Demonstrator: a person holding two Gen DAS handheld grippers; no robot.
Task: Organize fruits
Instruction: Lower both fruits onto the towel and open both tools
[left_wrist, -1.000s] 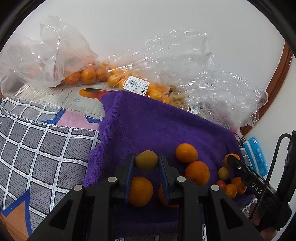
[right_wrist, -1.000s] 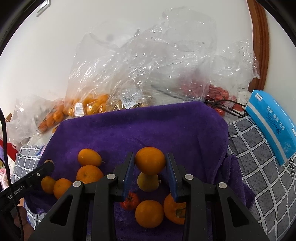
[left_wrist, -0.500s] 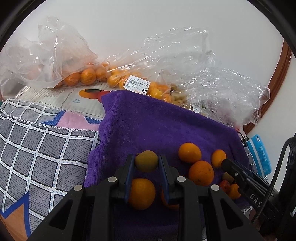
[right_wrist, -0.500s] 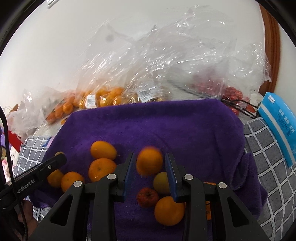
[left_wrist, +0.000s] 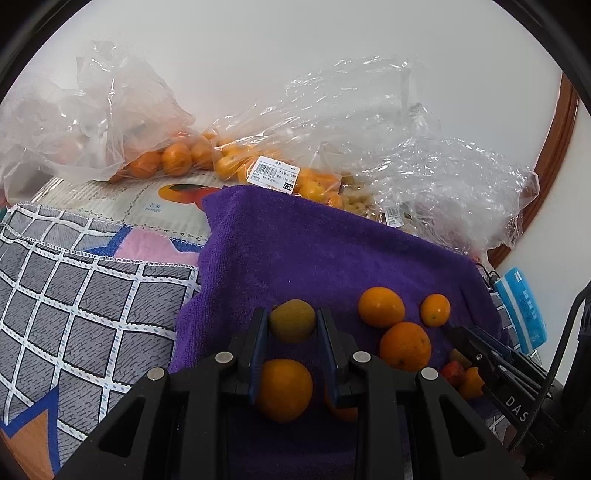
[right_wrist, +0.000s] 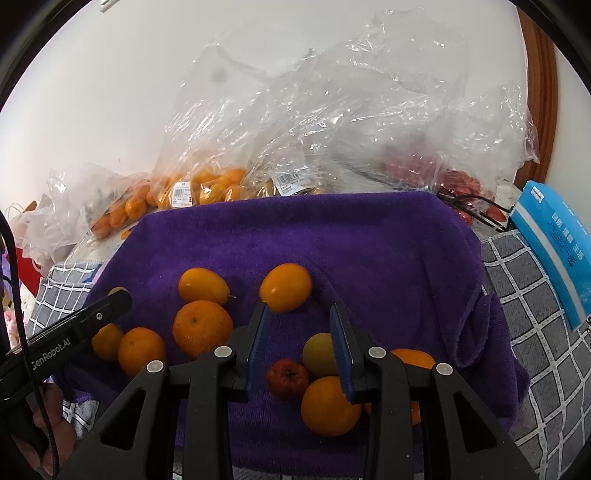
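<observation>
The left gripper is clamped on a yellow-green fruit above the purple towel. The right gripper holds nothing, its jaws narrowly apart, an orange fruit lying on the towel just at its left fingertip. Loose oranges sit at nine o'clock of it, bagged fruit at twelve.

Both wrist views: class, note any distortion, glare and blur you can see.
Left wrist: fisheye bends the checked cloth, black corners; glare on plastic bags. Right wrist: same curving, door frame bowed; shiny bags; purple towel sharp, no motion blur.
</observation>
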